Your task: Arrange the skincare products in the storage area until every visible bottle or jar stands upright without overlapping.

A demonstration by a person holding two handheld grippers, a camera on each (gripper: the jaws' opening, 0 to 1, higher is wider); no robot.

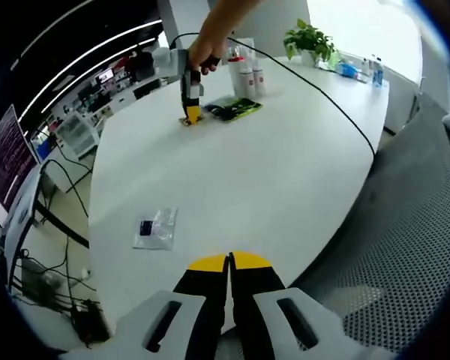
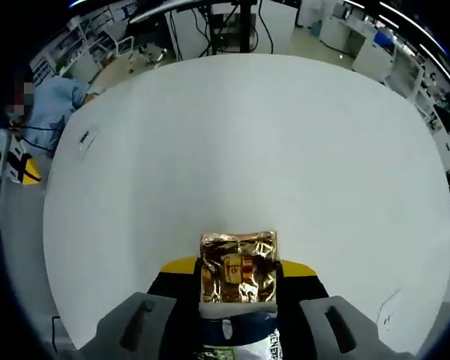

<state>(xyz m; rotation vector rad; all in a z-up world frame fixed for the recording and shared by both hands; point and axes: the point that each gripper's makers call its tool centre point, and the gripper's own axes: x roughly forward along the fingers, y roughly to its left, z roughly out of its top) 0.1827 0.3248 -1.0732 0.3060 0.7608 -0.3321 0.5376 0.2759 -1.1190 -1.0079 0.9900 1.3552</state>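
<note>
Gripper work first: the right gripper [image 2: 238, 271] is clamped on a gold foil sachet [image 2: 238, 266], crinkled and shiny, with a darker printed part showing below between the jaws. In the left gripper view this same gripper [image 1: 191, 114] stands nose-down on the white tabletop [image 1: 232, 195], a hand [image 1: 204, 52] on its handle, the sachet's gold end at or just above the surface. The left gripper [image 1: 229, 262] has its yellow-tipped jaws pressed together with nothing between them, held back over the near edge of the tabletop.

Just beside the right gripper lies a dark and green packet [image 1: 234, 109], flat, and behind it a cluster of white bottles [image 1: 246, 73] with red marks stands upright, close together. A small clear bag [image 1: 155, 229] lies alone, well apart from the cluster, nearer the left gripper. A potted plant [image 1: 309, 41] sits at the far edge.

By my reading, the step in hand is placing the sachet beside the bottles. Next, the jaws must open without dragging the sachet over the green packet; the thin foil will probably flop rather than stand.
</note>
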